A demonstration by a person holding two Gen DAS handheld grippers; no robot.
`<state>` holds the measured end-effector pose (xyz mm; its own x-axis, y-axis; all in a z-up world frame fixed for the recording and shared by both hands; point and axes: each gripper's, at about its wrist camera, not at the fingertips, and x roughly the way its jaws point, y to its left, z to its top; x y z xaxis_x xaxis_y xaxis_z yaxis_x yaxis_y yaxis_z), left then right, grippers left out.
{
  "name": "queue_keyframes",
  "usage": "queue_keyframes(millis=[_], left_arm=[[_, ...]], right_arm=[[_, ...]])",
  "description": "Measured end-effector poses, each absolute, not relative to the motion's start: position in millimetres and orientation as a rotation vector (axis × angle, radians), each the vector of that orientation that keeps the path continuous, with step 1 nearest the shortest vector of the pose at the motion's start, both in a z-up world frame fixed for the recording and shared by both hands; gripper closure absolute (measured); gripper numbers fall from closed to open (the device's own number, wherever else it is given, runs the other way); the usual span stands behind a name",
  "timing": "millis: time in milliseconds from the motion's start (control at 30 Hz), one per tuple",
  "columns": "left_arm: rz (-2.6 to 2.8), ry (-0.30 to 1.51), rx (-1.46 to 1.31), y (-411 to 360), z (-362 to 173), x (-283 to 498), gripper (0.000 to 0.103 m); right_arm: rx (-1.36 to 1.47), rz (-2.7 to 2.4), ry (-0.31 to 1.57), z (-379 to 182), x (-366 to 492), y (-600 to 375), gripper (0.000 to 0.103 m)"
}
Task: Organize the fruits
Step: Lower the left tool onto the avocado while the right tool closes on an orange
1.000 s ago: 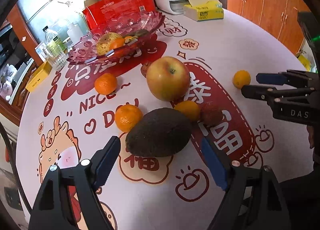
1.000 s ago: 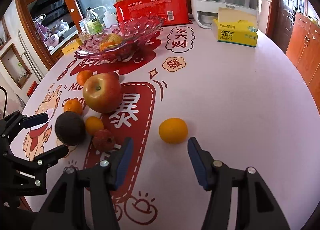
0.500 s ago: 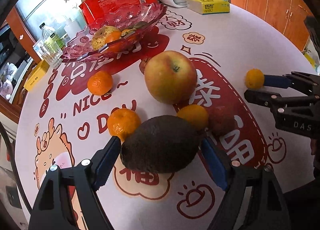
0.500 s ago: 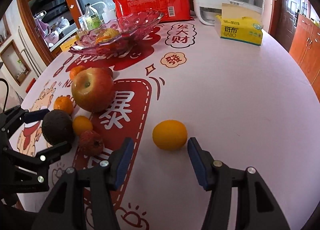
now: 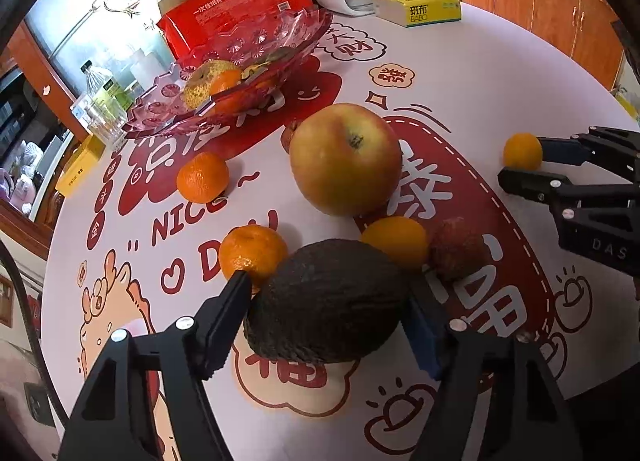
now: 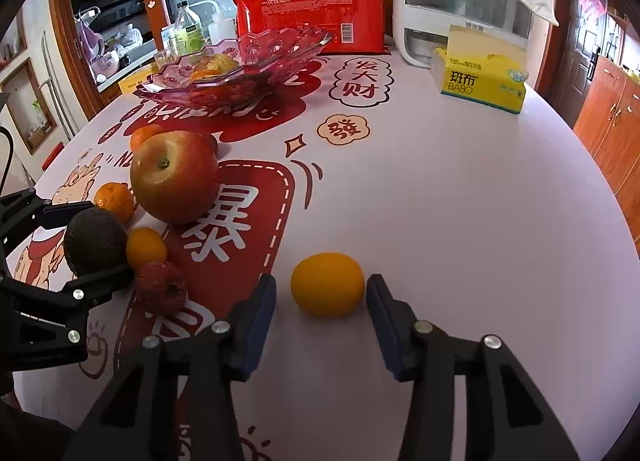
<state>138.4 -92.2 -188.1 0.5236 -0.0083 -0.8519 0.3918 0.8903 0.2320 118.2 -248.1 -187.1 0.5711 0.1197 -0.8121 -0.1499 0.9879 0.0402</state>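
A dark avocado (image 5: 328, 301) lies on the printed tablecloth between the fingers of my left gripper (image 5: 326, 289). Its jaws are closing and both pads touch the avocado's sides. Just behind the avocado sit a mandarin (image 5: 252, 253), a small orange fruit (image 5: 394, 241) and a rough red fruit (image 5: 456, 249), with a big apple (image 5: 346, 163) further back. My right gripper (image 6: 320, 289) straddles a lone orange (image 6: 327, 284). Its jaws are closing, and a gap still shows at the left pad. The pink glass fruit bowl (image 5: 248, 41) at the back holds several fruits.
Another mandarin (image 5: 203, 177) lies left of the apple. Behind the bowl stand a red pack of paper cups (image 5: 236, 9), a white appliance (image 6: 460, 1) and a yellow tissue box (image 6: 480, 81). Bottles and glasses (image 5: 100, 101) crowd the table's left edge.
My left gripper slid forward around the avocado and its jaws narrowed onto it. The right gripper moved up to the orange and its jaws narrowed around it.
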Motion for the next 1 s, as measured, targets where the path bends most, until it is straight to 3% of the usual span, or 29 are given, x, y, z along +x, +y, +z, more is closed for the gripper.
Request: queue_keyframes(millis=[133, 367, 533, 1000], left_arm=[[-0.242, 0.995, 0.423, -92.2, -188.1, 137.1, 0.032], [-0.219, 0.960, 0.412, -90.8, -188.1, 129.9, 0.033], [-0.216, 0.931, 0.401, -88.5, -182.4, 127.2, 0.042], [-0.214, 0.965, 0.264, -61.9, -174.3, 120.5, 0.043]], right_arm=[[-0.046, 0.150, 0.950, -186.7, 118.6, -249.0, 0.067], [-0.042, 0.157, 0.959, -186.3, 118.4, -249.4, 0.067], [-0.048, 0.170, 0.952, -182.4, 114.7, -245.7, 0.067], [-0.068, 0.188, 0.913, -161.3, 99.6, -234.1, 0.067]])
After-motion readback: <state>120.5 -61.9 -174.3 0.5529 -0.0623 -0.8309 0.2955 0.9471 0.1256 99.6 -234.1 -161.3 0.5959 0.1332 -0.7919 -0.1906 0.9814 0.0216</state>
